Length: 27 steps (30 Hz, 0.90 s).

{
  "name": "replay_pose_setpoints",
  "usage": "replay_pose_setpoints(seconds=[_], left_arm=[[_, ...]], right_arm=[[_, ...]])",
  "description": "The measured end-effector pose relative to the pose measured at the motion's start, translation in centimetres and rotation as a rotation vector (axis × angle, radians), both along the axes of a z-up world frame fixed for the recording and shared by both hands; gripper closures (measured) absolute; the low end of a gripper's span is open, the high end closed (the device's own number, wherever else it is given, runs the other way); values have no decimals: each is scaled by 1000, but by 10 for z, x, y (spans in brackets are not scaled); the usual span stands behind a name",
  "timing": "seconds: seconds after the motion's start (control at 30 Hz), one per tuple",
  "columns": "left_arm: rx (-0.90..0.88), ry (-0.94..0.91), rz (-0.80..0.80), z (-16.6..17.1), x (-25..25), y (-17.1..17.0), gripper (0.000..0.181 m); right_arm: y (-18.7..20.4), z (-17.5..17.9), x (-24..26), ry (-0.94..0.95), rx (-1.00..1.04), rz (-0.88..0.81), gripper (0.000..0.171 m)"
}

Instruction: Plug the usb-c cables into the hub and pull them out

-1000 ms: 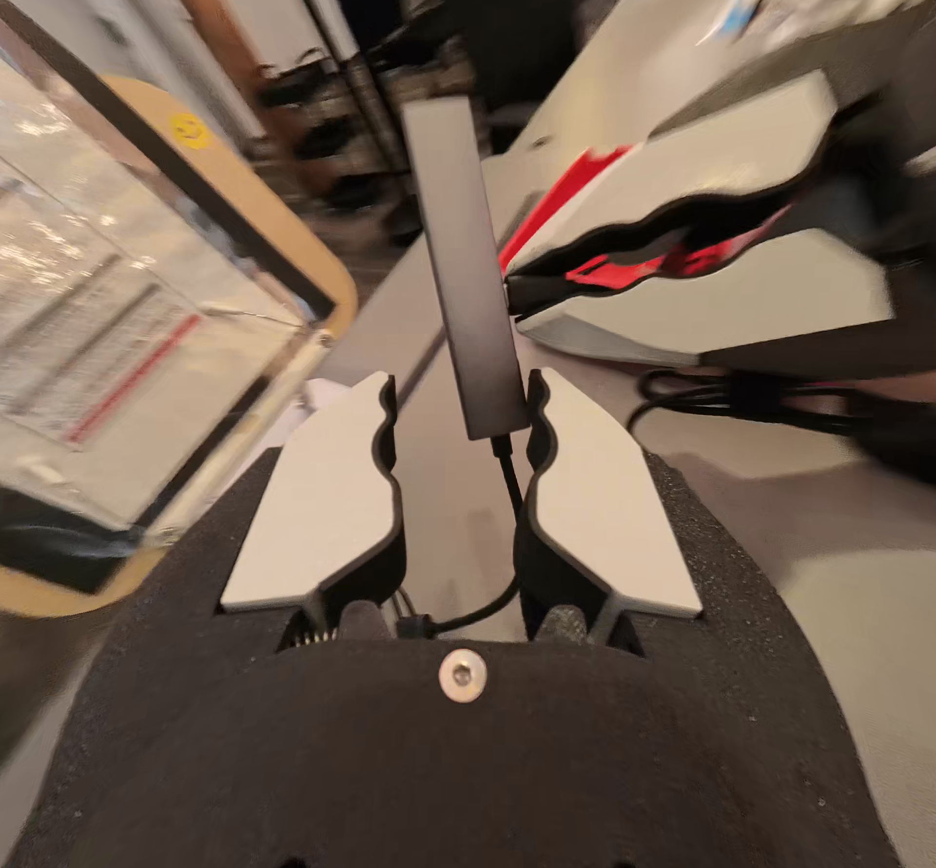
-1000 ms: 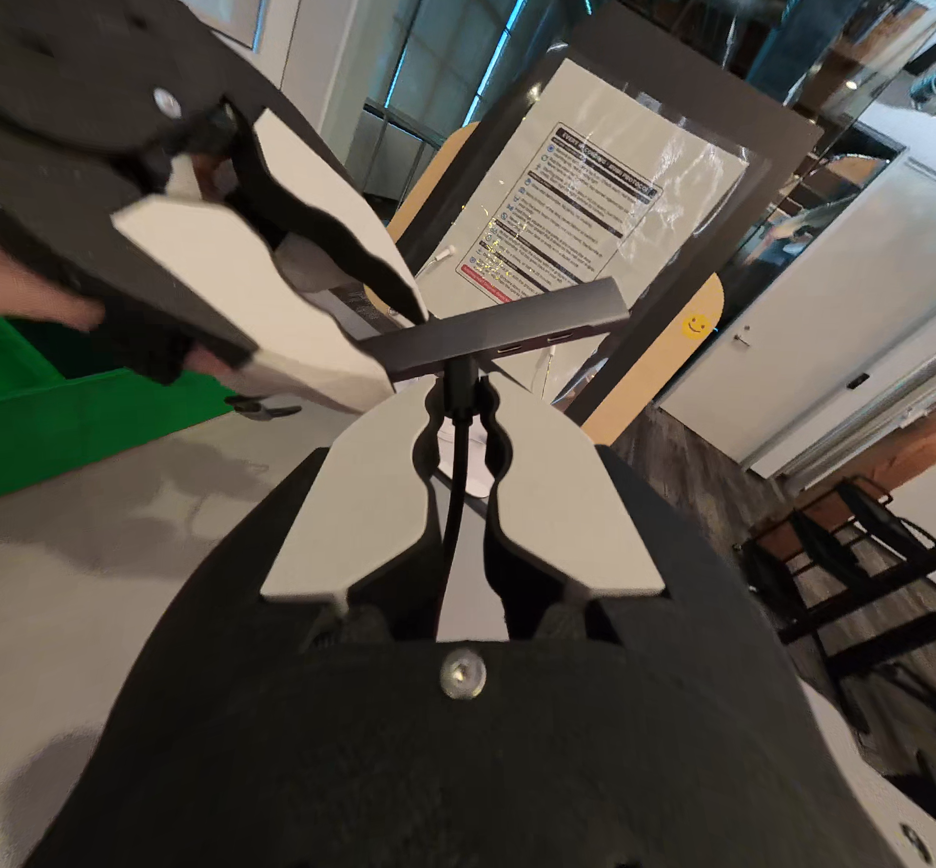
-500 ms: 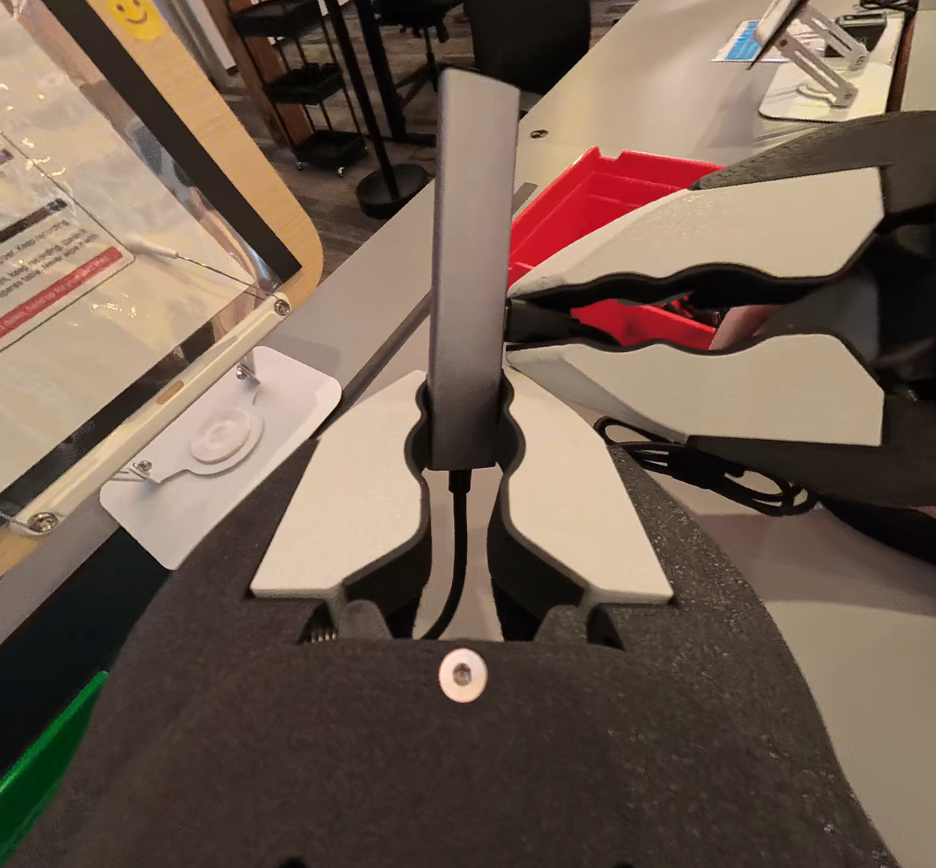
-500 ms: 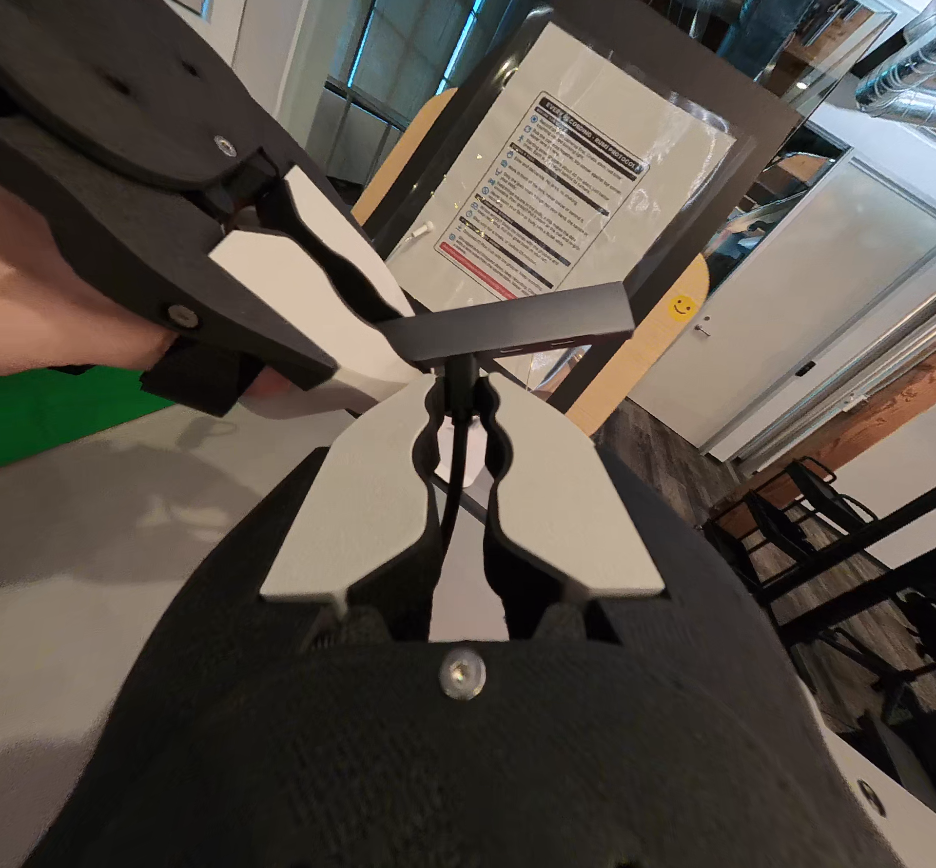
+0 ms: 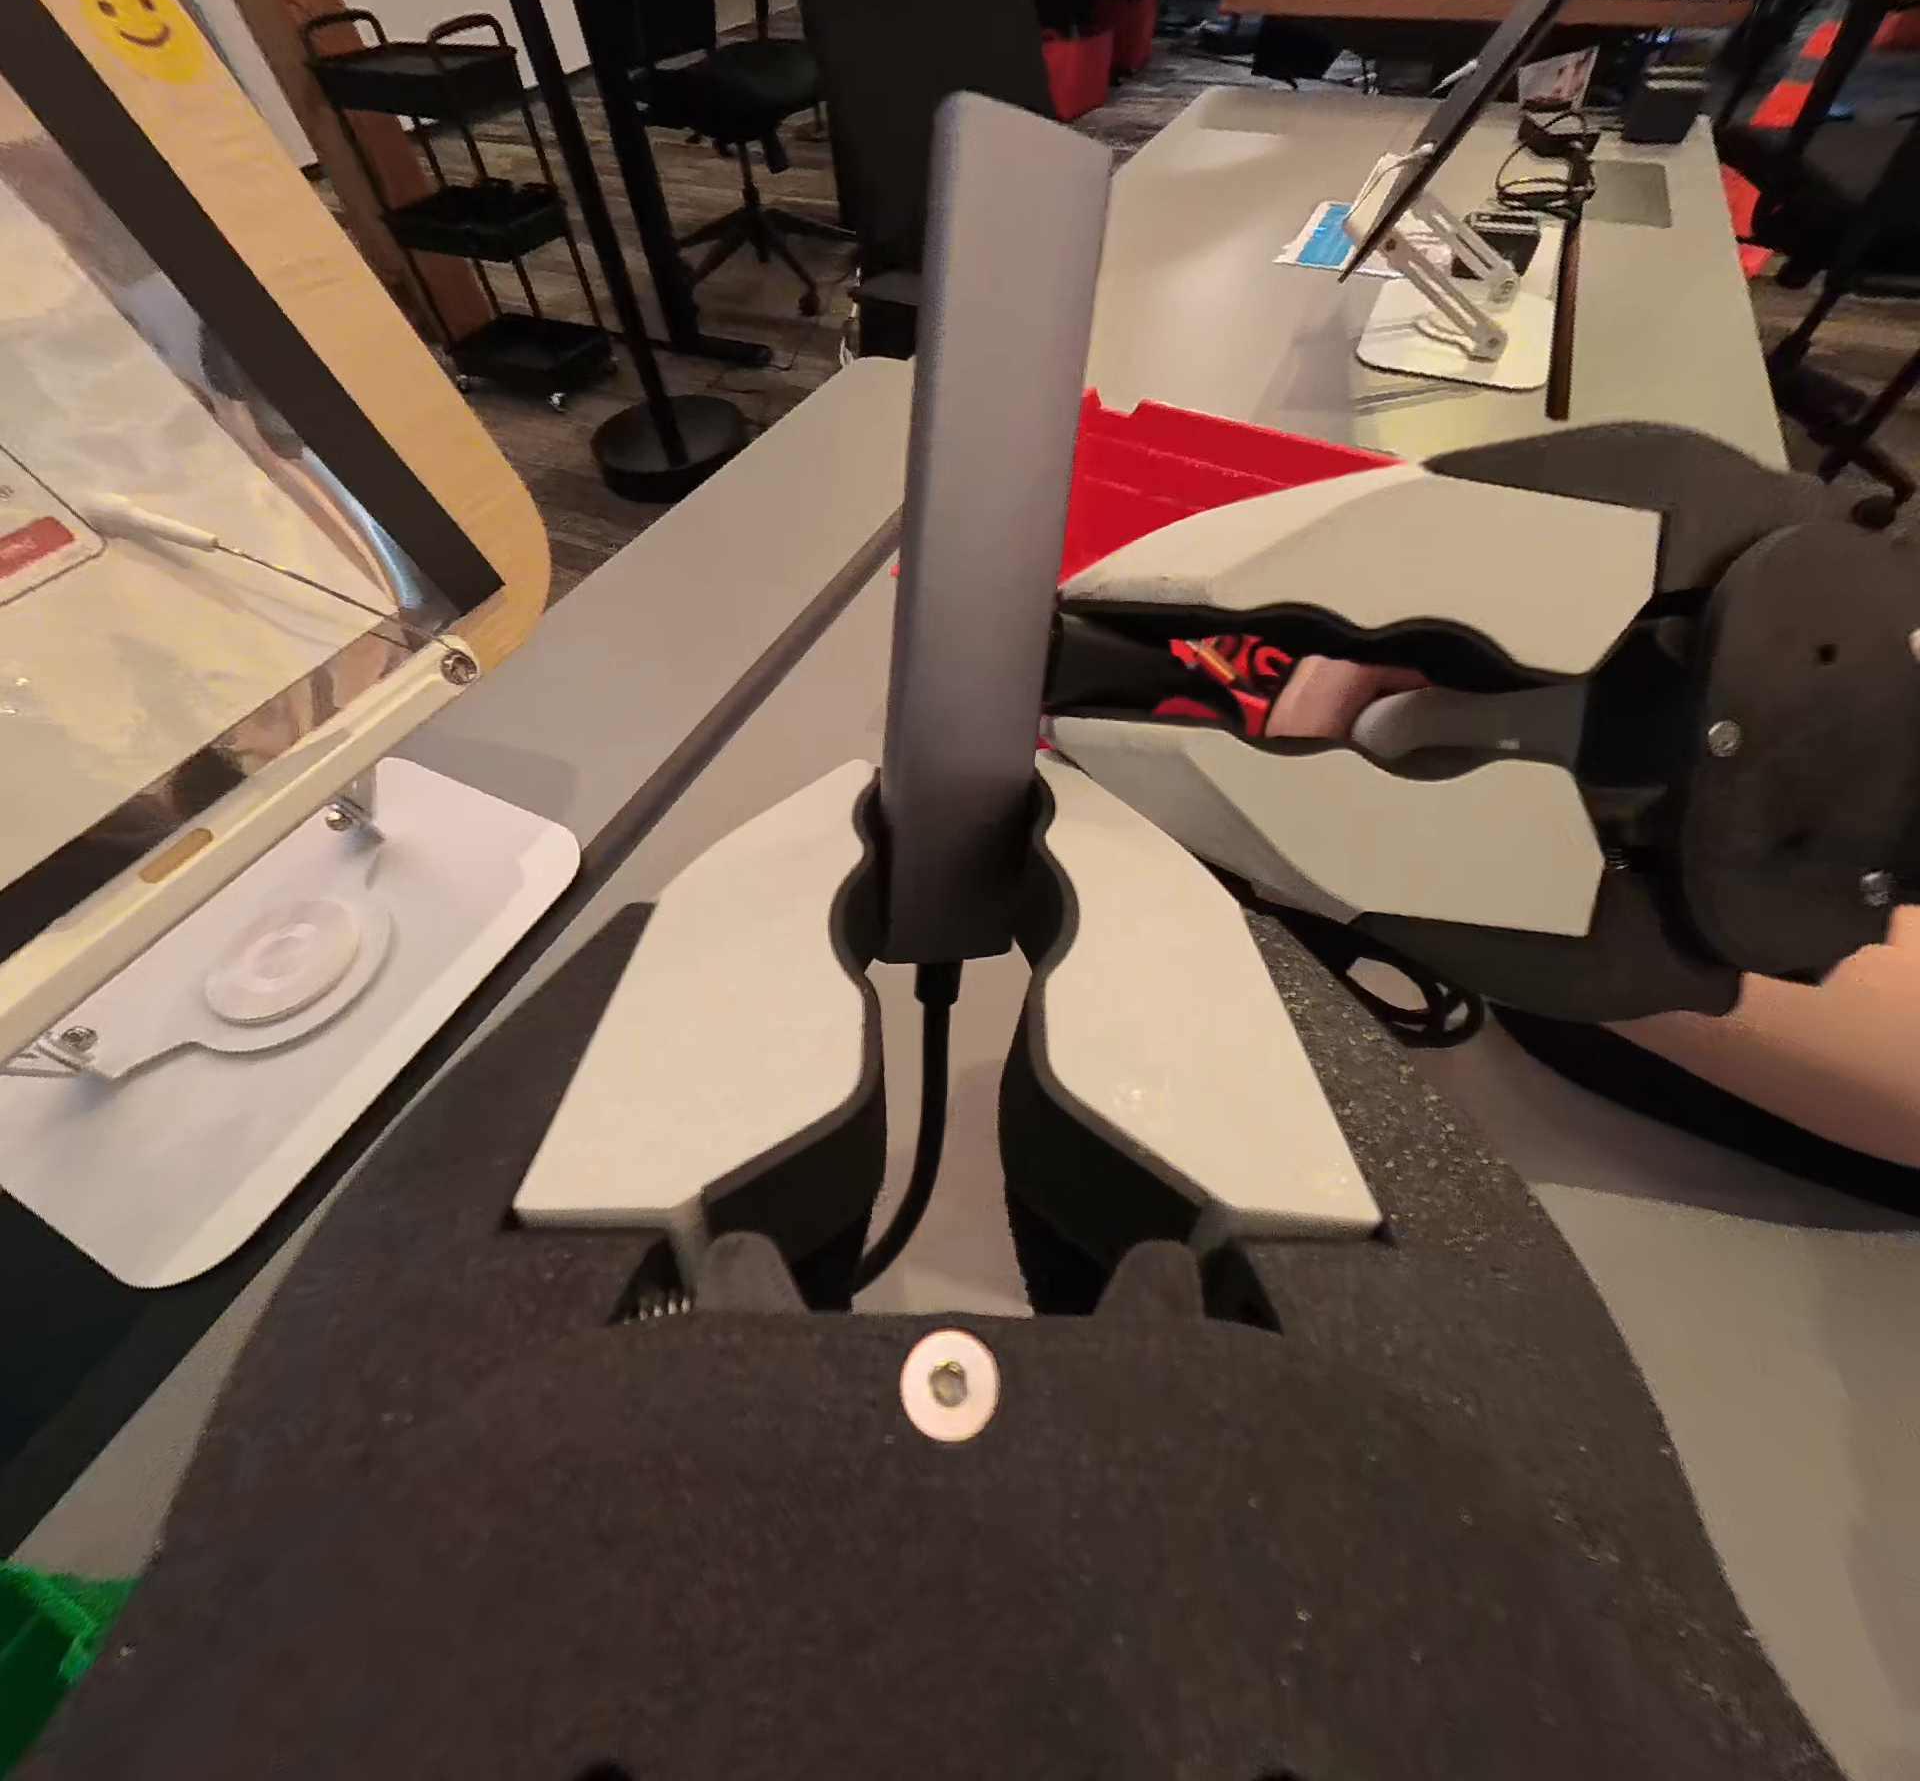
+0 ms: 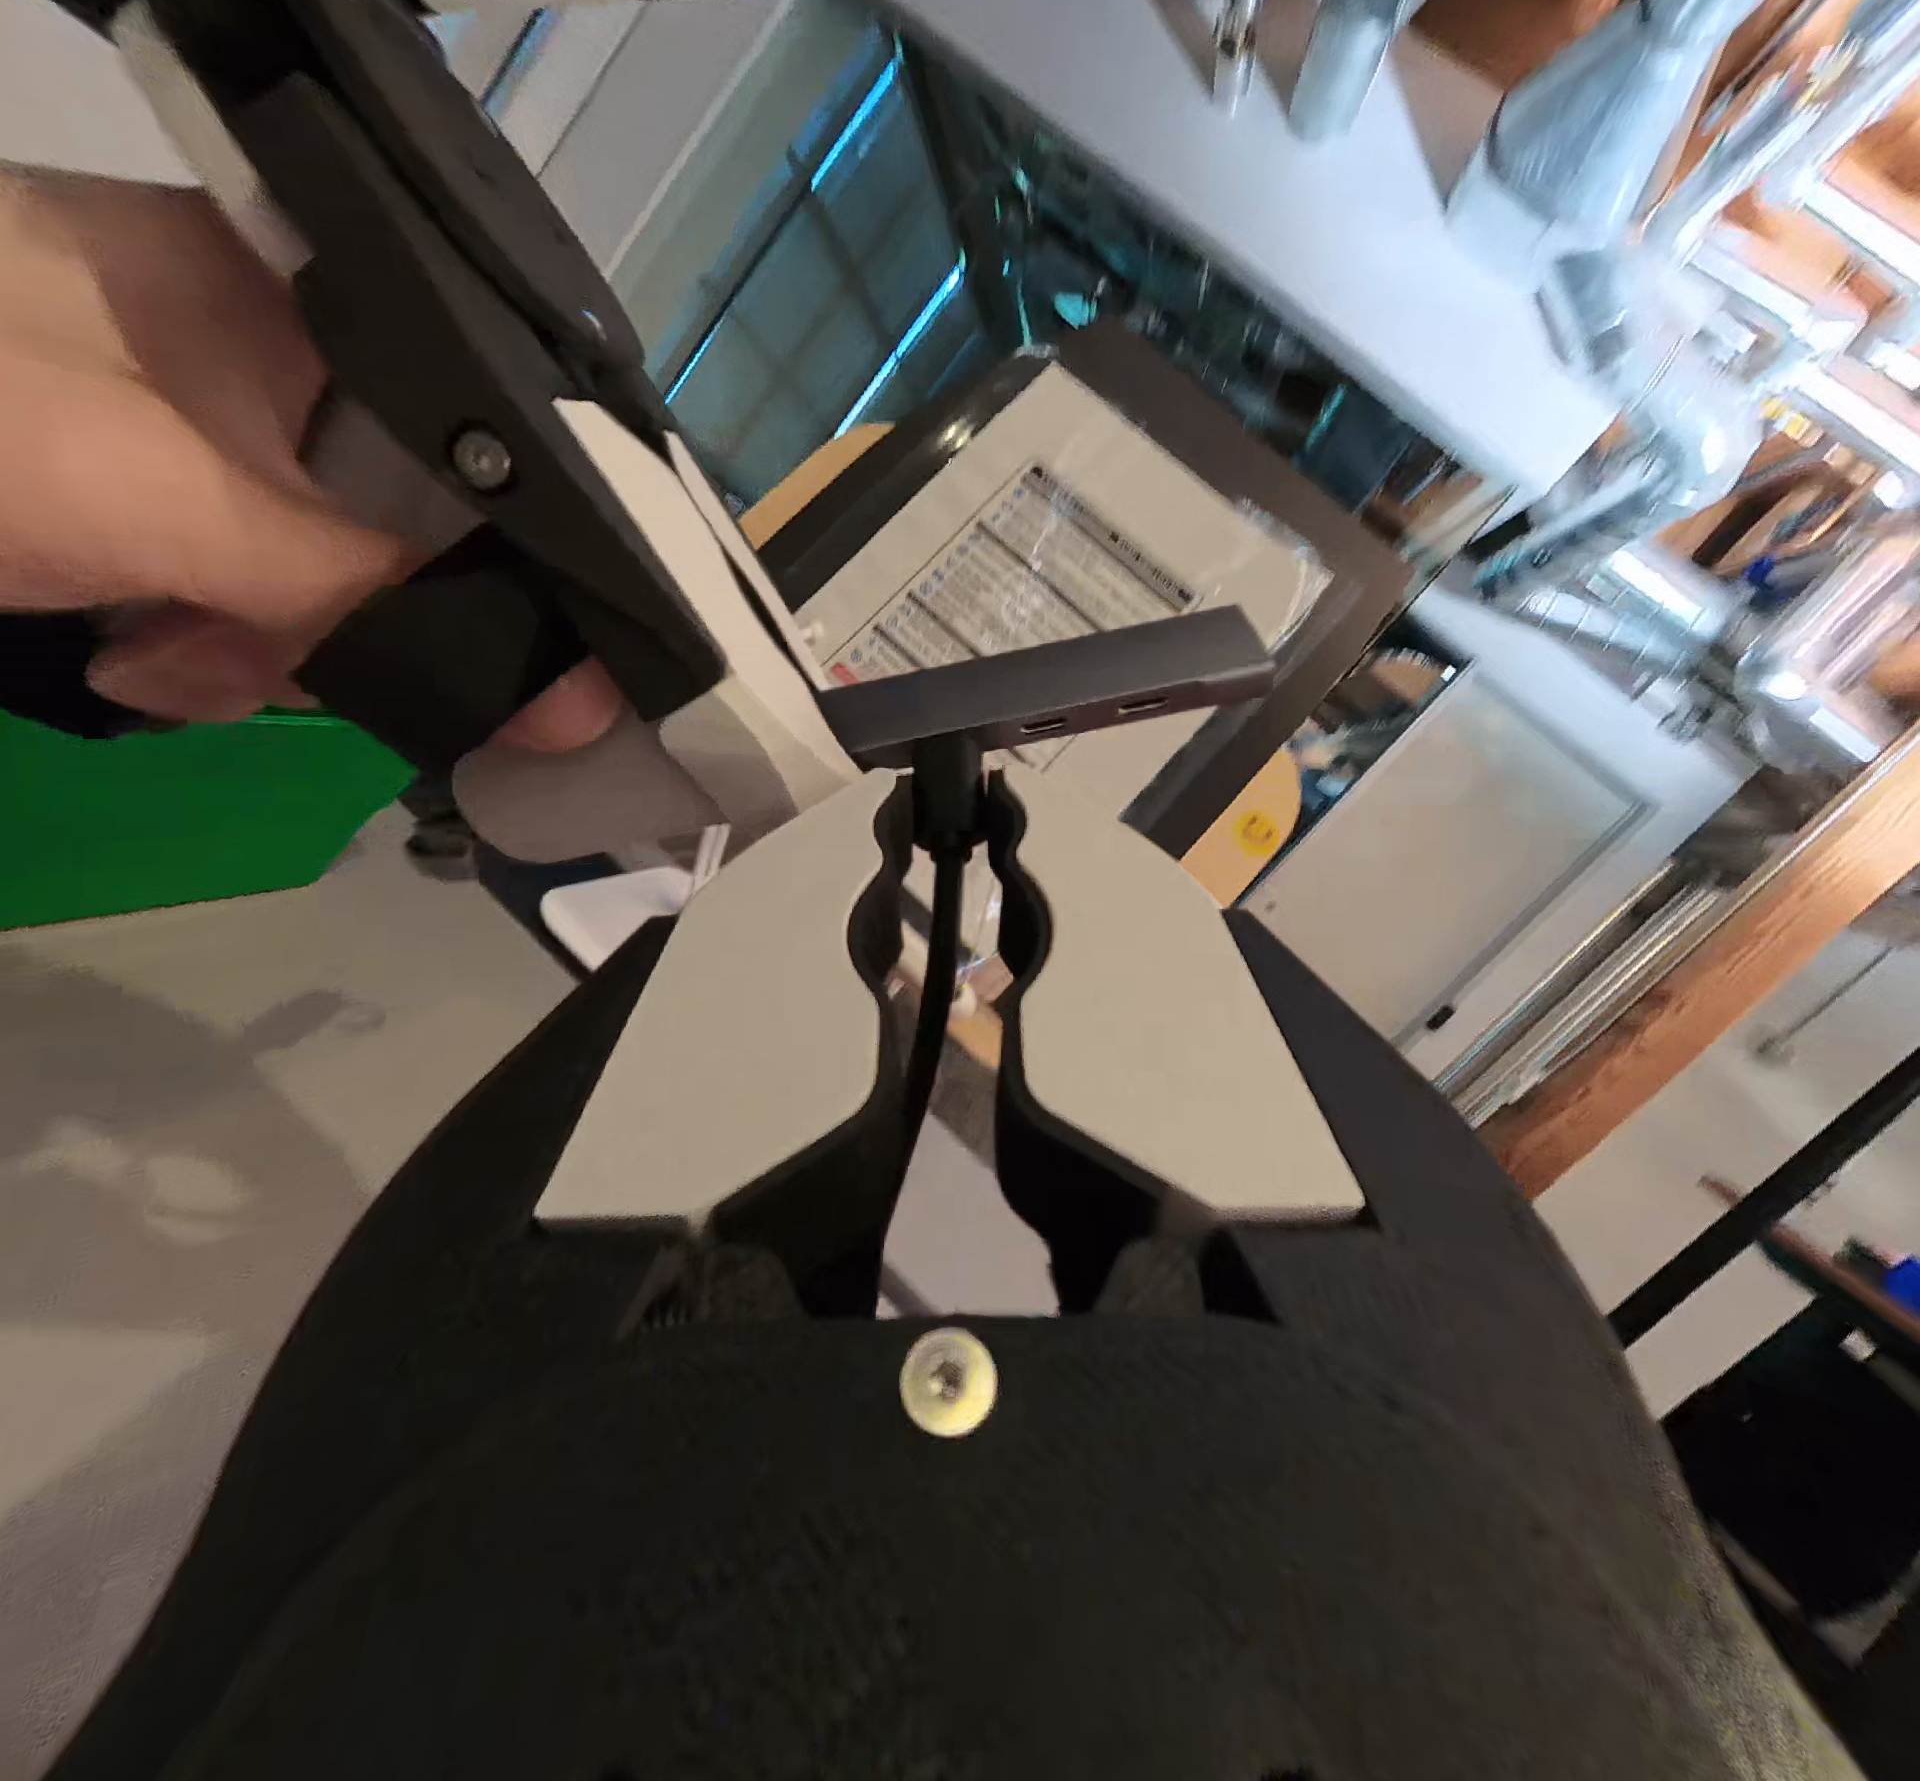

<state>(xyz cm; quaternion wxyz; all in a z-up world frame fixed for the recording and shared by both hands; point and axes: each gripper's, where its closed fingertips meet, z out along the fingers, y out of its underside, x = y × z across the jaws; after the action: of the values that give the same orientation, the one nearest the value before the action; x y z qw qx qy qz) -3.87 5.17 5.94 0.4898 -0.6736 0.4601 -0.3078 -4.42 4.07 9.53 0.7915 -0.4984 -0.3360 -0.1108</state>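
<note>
The hub (image 5: pixel 987 505) is a dark grey bar, held upright in the air. My left gripper (image 5: pixel 951 796) is shut on its lower end, and the hub's own black lead (image 5: pixel 930 1108) hangs down between the fingers. My right gripper (image 5: pixel 1060 671) reaches in from the right, shut on a black USB-C plug at the hub's side edge. In the right wrist view my right gripper (image 6: pixel 948 786) pinches that plug (image 6: pixel 940 775), which is seated in the hub (image 6: pixel 1049 682); its cable (image 6: pixel 930 983) runs back between the fingers. Two free ports show beside the plug. The left gripper (image 6: pixel 790 703) holds the hub's left end.
A framed sign board (image 5: pixel 260 443) on a white base (image 5: pixel 260 1004) stands left on the grey table (image 5: pixel 675 588). A red bin (image 5: pixel 1195 474) sits behind the hub. A green bin (image 6: pixel 156 817) is at the left. A coiled black cable (image 5: pixel 1434 1004) lies under the right gripper. Both grippers' tips are close together, under 4 cm apart.
My left gripper, open around the hub a second ago, has shut on its lower end. Both grippers have lifted and tilted upward. The plug has stayed in the hub.
</note>
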Motion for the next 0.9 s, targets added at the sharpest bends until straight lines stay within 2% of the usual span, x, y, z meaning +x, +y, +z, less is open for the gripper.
replay_pose_setpoints(seconds=[0.1,0.33,0.5,0.73,0.9], left_arm=[[-13,-38,-17,10,-1,-8,161],[-20,-40,-77,19,-1,-23,161],[-85,-33,-118,15,0,-28,161],[-158,-10,-164,8,0,-32,161],[-149,-27,-166,10,0,-31,161]], right_arm=[[-9,9,1,-12,84,11,155],[-19,17,1,-70,102,81,158],[-23,17,-1,-136,165,52,158],[-29,17,-7,-178,176,94,156],[-27,18,-8,-177,132,91,157]])
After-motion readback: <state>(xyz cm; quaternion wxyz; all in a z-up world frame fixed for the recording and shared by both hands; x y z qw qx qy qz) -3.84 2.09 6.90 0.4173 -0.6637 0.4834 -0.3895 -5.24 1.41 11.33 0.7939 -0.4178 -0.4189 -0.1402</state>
